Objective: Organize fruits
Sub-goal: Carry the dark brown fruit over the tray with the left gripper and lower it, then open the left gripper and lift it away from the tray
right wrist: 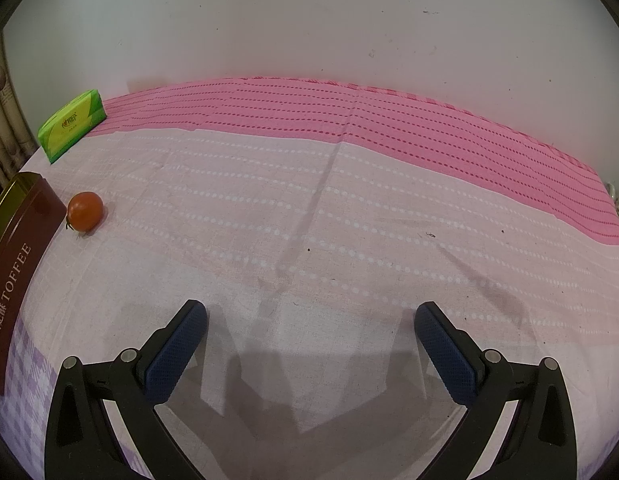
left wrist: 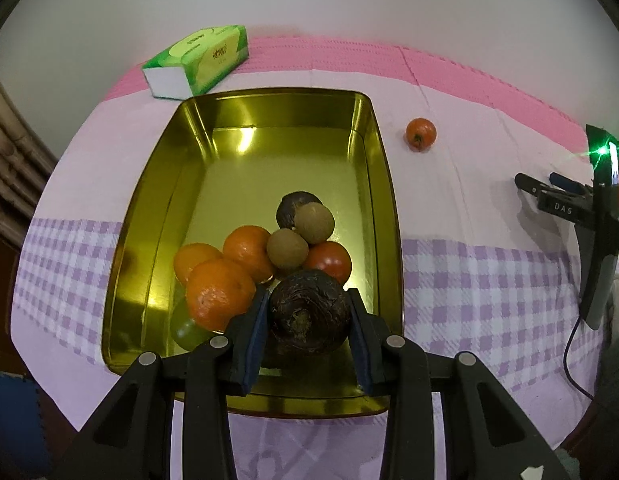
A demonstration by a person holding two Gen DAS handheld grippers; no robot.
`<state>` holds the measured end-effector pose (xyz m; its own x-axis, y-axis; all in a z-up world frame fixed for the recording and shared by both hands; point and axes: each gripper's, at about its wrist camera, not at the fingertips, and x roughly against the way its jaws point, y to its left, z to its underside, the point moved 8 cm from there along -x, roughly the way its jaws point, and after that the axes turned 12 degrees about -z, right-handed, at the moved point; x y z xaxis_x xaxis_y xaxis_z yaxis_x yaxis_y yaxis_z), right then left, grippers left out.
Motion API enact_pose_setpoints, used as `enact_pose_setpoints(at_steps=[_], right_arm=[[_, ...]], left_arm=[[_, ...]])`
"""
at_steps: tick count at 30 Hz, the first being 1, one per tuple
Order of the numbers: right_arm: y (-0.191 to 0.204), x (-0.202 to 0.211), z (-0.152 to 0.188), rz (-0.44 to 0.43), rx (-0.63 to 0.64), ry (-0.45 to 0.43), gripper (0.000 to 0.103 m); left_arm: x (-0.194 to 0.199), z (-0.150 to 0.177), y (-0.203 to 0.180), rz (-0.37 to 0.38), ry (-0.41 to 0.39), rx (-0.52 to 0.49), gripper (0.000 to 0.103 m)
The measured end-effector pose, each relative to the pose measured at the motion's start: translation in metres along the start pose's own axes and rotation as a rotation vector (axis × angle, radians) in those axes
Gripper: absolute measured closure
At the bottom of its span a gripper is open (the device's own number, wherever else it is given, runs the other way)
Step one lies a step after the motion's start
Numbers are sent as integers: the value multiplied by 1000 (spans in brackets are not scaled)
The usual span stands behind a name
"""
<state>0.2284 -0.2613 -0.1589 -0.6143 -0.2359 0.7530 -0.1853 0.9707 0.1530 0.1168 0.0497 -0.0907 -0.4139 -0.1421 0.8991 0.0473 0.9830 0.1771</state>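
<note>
We are seeing the left tool (left wrist: 308,322) closing its blue pads on a dark brown wrinkled fruit (left wrist: 307,312), holding it over the near end of the gold tin (left wrist: 245,114). Whether the fruit is touching the tin floor, we cannot tell. The tin is sitting on the desk (left wrist: 469,216), which is wearing a pink and lilac checked cloth.

Inside the tin, fruits are crowding the near half: three oranges (left wrist: 219,294) at the near left, a green fruit (left wrist: 185,330) partly hidden under the nearest orange, two tan round fruits (left wrist: 287,249) touching each other in the middle, a second dark fruit (left wrist: 293,210) just behind them, and a red tomato (left wrist: 329,262) at the right, just beyond the held fruit.

A loose tomato (left wrist: 420,134) is lying on the cloth outside the tin, to the right of its far corner; in the right wrist view it (right wrist: 85,211) is sitting just beside the tin's brown outer wall (right wrist: 19,264) marked TOFFEE.

The right tool (right wrist: 311,320) is hovering wide open over bare cloth, holding nothing.

A green tissue pack (left wrist: 199,60) is lying at the far left, near the tin's far left corner.
</note>
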Motion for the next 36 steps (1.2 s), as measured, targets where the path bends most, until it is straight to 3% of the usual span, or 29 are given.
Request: enact_pose_setpoints(at_steps=[36], right_arm=[[0, 0, 0, 0, -1, 0, 0]], left_arm=[[-14, -2, -1, -116, -57, -80, 68]])
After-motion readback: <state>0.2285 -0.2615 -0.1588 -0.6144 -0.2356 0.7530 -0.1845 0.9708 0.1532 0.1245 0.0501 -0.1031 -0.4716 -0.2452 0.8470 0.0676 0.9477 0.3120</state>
